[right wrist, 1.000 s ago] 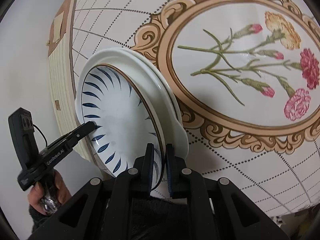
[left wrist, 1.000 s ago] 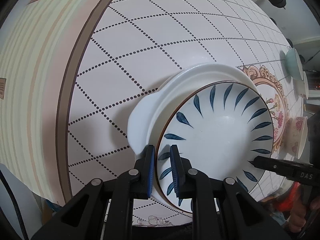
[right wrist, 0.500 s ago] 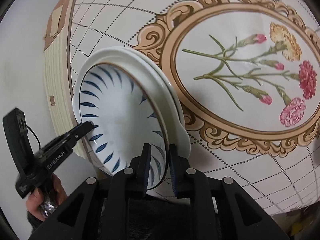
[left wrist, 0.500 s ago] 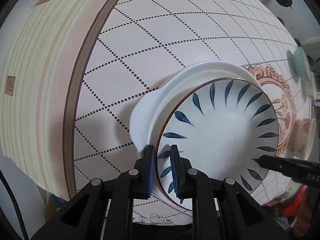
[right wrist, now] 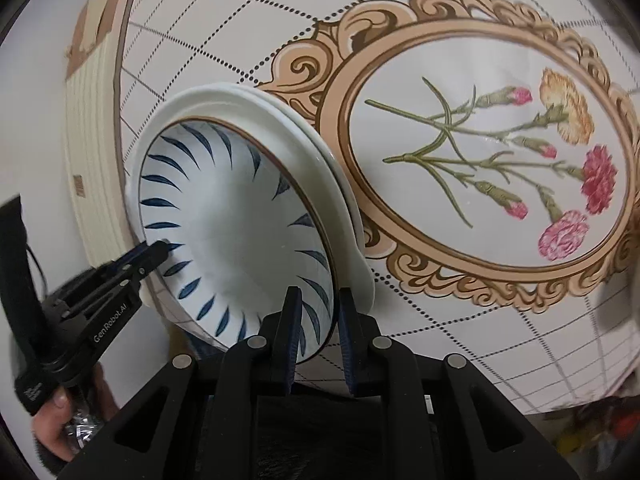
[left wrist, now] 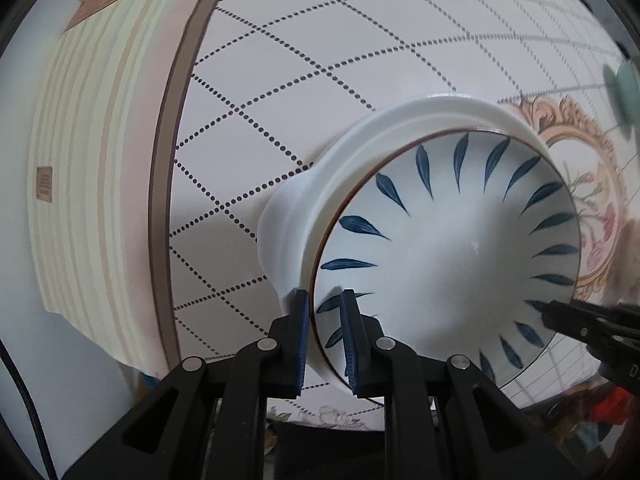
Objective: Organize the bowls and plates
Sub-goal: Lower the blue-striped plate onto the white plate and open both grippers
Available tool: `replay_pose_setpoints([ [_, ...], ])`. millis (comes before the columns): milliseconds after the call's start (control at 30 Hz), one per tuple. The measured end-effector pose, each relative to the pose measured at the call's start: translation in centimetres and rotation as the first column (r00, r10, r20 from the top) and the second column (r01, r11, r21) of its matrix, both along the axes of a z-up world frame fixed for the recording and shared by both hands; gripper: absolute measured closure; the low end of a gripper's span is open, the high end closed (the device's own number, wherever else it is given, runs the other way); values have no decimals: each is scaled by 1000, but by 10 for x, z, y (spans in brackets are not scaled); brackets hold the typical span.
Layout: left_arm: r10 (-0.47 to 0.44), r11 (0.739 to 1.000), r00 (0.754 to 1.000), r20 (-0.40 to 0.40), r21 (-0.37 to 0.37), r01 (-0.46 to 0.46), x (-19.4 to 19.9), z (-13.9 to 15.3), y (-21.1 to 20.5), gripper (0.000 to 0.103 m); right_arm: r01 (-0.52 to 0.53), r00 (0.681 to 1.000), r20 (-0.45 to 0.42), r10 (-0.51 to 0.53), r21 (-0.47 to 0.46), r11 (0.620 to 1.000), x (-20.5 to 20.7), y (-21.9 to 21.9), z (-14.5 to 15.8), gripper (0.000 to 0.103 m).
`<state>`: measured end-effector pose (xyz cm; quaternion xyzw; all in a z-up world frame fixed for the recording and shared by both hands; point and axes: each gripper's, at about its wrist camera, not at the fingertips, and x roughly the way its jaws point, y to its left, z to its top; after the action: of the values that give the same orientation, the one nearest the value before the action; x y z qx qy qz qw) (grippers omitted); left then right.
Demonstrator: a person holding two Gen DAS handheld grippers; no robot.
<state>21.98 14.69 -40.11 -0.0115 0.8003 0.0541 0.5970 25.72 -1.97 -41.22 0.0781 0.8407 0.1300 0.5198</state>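
Since the earlier frames the right tool (right wrist: 316,336) has been easing its jaws apart, so the bowl's rim now stands between its blue pads with a slim gap on the outer side rather than being pinched. At the left of the scene the left tool (left wrist: 325,336) is closed narrow on the rim of the one bowl (left wrist: 448,248), one pad inside and one outside. That bowl, white with dark blue leaf strokes around its inner wall and a thin brown edge, sits nested in the top of two stacked white dishes (left wrist: 352,152) with ear-like handles; the right wrist view shows two rims one over the other. The stack rests on the tabletop (left wrist: 304,40), which is covered by a cloth with a dotted diamond grid. To the right of the stack the cloth bears one oval gold-scrolled medallion (right wrist: 480,160) holding a spray of carnations, five open or budding pink ones and one yellow. At the far right edge of the left wrist view one pale green dish (left wrist: 624,92) shows, blurred. A hand (right wrist: 56,420) grips the left tool's handle.
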Motion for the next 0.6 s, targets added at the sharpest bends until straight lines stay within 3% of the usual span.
replay_pose_setpoints([
  [67, -11, 1000, 1000, -19, 10, 11, 6, -3, -5, 89, -39, 999, 17, 40, -32, 999, 3, 9, 4, 69],
  [133, -14, 1000, 999, -31, 18, 15, 9, -4, -7, 88, -92, 994, 57, 98, -90, 992, 5, 17, 8, 42],
  [367, 34, 999, 999, -19, -12, -34, 10, 0, -4, 81, -172, 976, 99, 192, -183, 968, -8, 29, -1, 40],
  [400, 48, 999, 999, -14, -18, -48, 15, 1, 1, 79, -169, 976, 108, 191, -186, 968, -10, 29, 0, 36],
  [433, 62, 998, 998, -11, -21, -62, 14, 5, 5, 74, -158, 976, 120, 182, -184, 970, -14, 29, 2, 23],
  [500, 79, 996, 997, 14, -29, -79, 12, 12, 7, 67, -134, 972, 172, 162, -163, 977, -18, 26, 14, 9],
  [567, 97, 995, 993, 69, -25, -96, 9, 25, 9, 56, -116, 966, 214, 148, -153, 981, -23, 24, 28, 0],
  [600, 103, 995, 991, 86, -24, -102, 7, 30, 9, 43, -103, 962, 237, 136, -143, 984, -25, 22, 36, 0],
])
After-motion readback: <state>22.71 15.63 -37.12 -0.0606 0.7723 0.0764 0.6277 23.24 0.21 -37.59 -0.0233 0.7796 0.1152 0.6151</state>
